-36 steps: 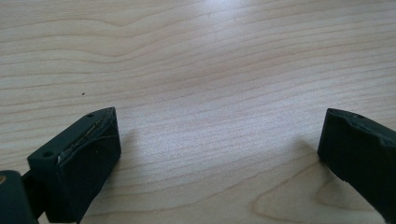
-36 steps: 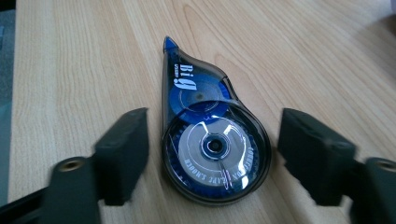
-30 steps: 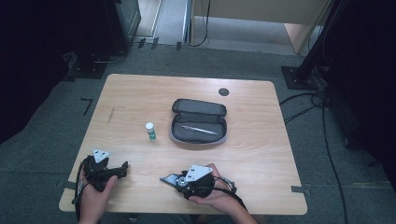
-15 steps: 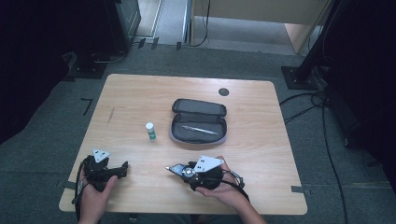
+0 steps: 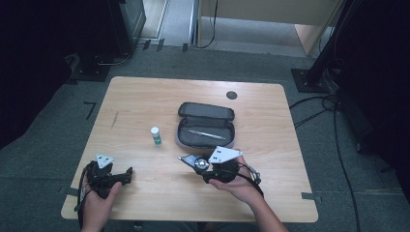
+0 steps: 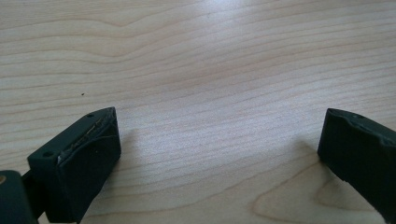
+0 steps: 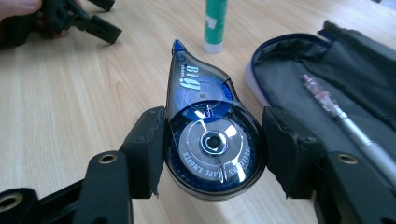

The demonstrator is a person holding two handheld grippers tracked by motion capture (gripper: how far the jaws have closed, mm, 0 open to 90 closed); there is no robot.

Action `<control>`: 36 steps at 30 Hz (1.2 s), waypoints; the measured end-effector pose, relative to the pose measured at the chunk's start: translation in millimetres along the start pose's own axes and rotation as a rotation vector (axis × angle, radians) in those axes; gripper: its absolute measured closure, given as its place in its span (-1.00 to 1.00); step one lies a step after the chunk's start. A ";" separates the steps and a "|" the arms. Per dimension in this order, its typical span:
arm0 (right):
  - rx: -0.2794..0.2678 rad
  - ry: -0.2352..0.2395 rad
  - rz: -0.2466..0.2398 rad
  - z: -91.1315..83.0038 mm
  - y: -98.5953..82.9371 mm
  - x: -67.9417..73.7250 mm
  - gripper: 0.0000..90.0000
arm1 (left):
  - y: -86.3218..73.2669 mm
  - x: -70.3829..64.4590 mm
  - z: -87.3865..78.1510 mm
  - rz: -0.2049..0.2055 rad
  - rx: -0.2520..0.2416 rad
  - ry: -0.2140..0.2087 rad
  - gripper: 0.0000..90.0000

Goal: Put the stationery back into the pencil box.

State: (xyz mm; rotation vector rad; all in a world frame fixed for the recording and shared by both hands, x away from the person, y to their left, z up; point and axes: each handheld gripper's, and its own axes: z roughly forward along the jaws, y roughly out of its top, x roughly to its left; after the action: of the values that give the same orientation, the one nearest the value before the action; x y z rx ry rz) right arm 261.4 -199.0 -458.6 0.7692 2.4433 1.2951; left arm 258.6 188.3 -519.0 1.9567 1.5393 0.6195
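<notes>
Correction tape dispenser [image 7: 210,140] sits clamped between the right gripper [image 5: 193,162]'s jaws, apparently just above the table [image 5: 145,101], near the open pencil case [image 5: 205,125] holding a pen [image 7: 345,123]. Left gripper [image 6: 219,154] rests wide apart, holding nothing, well left of it.

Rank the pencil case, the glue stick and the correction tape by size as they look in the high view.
1. Pencil case, clearly largest.
2. Correction tape, partly hidden in the right claw.
3. Glue stick, smallest, though it looks close to the tape.
</notes>
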 end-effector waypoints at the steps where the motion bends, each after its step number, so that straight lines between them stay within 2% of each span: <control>1: -0.002 -0.005 -0.002 -0.8 1.7 -1.2 -0.06 | 0.0 0.0 0.0 0.000 0.000 0.000 -1.00; 11: -0.005 -0.044 0.009 -5.4 13.8 -15.0 -0.06 | 0.0 0.0 0.0 0.000 0.000 0.000 -1.00; 18: 0.001 -0.080 0.018 -4.7 19.9 -30.9 -0.06 | 0.0 0.0 0.1 0.000 -0.001 0.000 -1.00; 28: 0.014 -0.148 0.093 -1.0 17.5 -60.7 -0.06 | 0.0 0.0 0.1 0.000 0.000 0.000 -1.00; 36: 0.056 -0.213 0.166 5.7 11.9 -82.5 -0.06 | -0.1 0.0 0.1 0.000 -0.001 0.000 -1.00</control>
State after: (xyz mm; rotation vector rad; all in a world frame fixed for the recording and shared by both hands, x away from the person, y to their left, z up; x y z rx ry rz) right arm 335.7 -236.6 -452.7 1.0852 2.2944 1.1378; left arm 258.6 188.3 -519.1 1.9553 1.5390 0.6203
